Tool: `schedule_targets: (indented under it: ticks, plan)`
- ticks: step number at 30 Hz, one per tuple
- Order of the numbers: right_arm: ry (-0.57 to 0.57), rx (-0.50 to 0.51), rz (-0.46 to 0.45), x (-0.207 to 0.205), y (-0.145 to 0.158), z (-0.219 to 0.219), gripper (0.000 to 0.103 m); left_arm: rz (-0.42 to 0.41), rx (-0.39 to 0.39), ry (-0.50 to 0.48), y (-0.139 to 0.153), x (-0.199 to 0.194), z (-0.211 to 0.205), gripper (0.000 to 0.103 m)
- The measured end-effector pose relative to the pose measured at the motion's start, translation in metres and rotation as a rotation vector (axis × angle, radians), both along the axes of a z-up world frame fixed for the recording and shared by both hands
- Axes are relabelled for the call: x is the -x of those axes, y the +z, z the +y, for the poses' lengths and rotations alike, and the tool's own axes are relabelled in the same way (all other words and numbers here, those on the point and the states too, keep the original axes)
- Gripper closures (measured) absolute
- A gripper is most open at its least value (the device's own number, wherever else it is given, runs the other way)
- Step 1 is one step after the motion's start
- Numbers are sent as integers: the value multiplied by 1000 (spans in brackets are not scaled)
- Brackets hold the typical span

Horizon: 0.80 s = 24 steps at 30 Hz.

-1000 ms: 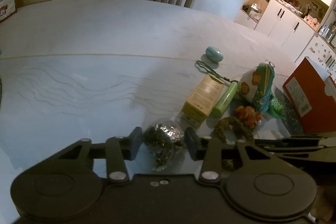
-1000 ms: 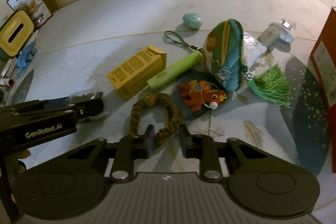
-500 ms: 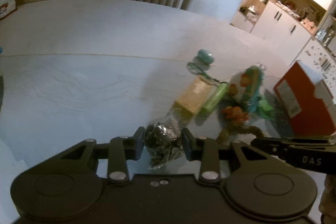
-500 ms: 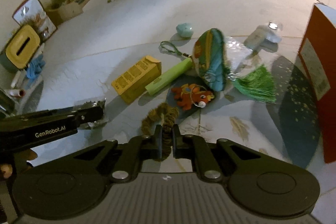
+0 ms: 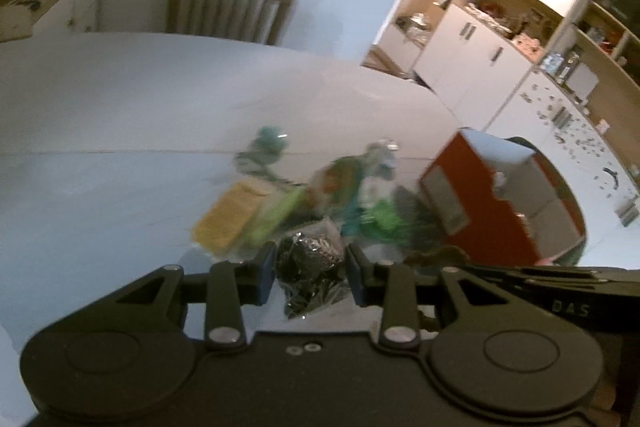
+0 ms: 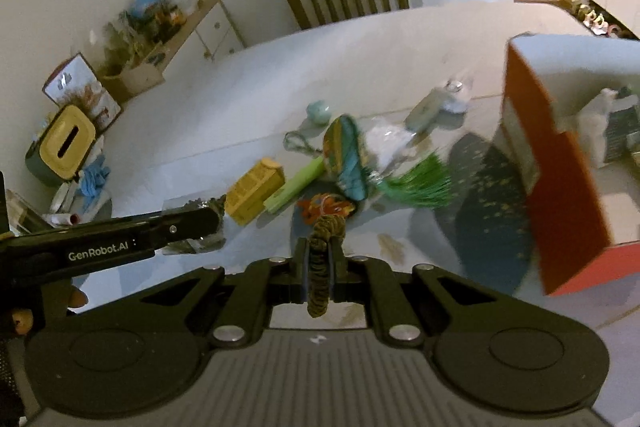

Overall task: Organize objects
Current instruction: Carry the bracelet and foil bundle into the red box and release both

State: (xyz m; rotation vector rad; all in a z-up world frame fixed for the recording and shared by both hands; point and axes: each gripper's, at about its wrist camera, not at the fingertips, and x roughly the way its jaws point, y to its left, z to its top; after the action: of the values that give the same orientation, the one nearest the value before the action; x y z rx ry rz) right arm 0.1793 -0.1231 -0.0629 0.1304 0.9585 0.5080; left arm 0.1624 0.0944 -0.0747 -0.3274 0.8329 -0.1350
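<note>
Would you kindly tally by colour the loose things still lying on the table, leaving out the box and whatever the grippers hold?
Green: 2, tube and tassel
Yellow: 1, carton
Orange: 1, toy
Pale teal: 1, egg
Multicolour: 1, pouch
Clear or grey: 2, wrapper and grey item
Total: 8

Your left view is smeared: the pile of small things (image 5: 320, 195) on the surface (image 5: 120, 131) is too fuzzy to name. The red box (image 6: 560, 187) runs off the right edge of your right view. The braided cord (image 6: 320, 267) is partly hidden between your right fingers (image 6: 300, 263).
</note>
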Motion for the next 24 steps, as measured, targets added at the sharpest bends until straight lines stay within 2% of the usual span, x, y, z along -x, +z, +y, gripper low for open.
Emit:
schedule_targets:
  ticks: [11, 24]
  plan:
    - [-39, -7, -84, -8, 38, -71, 95, -58, -18, -114, 34, -22, -76, 68]
    - [-69, 12, -135, -37, 54, -165, 95, -77, -44, -190, 45, -55, -175, 67]
